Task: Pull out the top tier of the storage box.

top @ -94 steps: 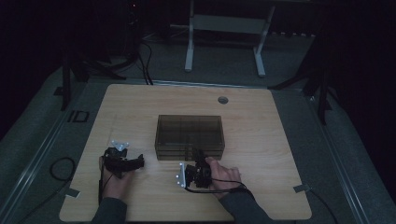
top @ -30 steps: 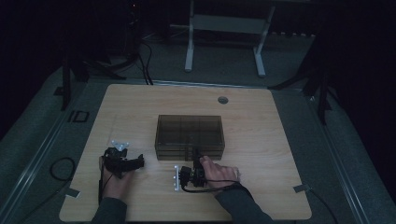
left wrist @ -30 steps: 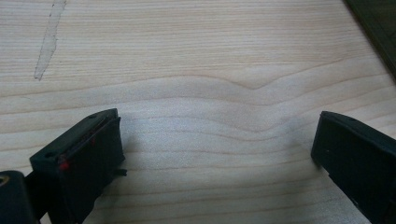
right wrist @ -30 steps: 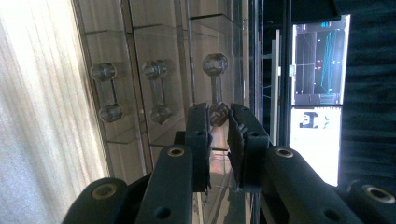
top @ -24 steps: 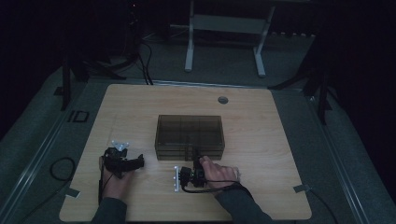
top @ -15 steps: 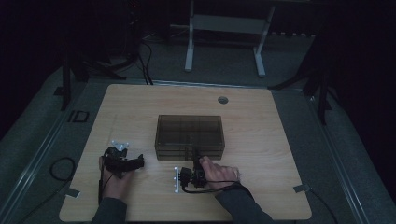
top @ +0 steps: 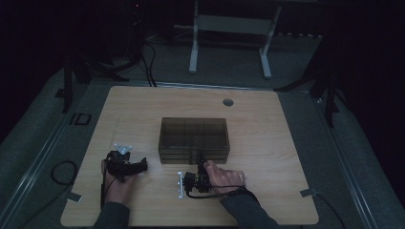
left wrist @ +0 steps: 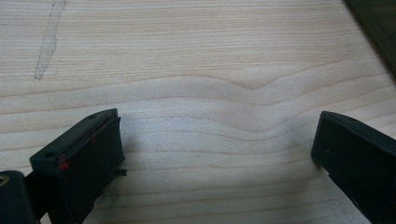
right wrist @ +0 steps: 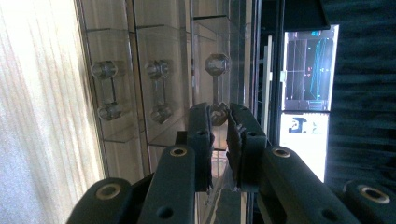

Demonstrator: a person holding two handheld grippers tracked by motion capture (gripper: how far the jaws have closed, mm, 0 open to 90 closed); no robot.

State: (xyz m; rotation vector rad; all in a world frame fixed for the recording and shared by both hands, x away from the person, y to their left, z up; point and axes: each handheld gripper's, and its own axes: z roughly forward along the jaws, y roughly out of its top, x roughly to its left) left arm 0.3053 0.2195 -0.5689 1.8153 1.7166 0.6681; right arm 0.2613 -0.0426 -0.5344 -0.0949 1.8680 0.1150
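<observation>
A smoked clear drawer box (top: 193, 138) stands mid-table. My right gripper (top: 200, 161) lies rolled on its side at the box's front, held by a hand (top: 224, 176). In the right gripper view the box (right wrist: 140, 70) shows three clear bar handles. The gripper (right wrist: 218, 116) is shut on the lower end of the handle (right wrist: 216, 86) farthest from the tabletop, the top drawer's. My left gripper (top: 142, 165) rests low at the front left, apart from the box. In its own view the left gripper (left wrist: 215, 154) is open wide over bare wood.
The wooden table (top: 267, 124) has a round cable hole (top: 228, 102) at the back. Tape tabs sit at the front corners (top: 72, 196) (top: 305, 192). A cable (top: 59, 171) loops on the floor at left. A lit screen (right wrist: 308, 70) glows beyond the box.
Since the earliest frame the right hand and gripper have shifted slightly left at the box's front. Over the last second nothing has visibly moved.
</observation>
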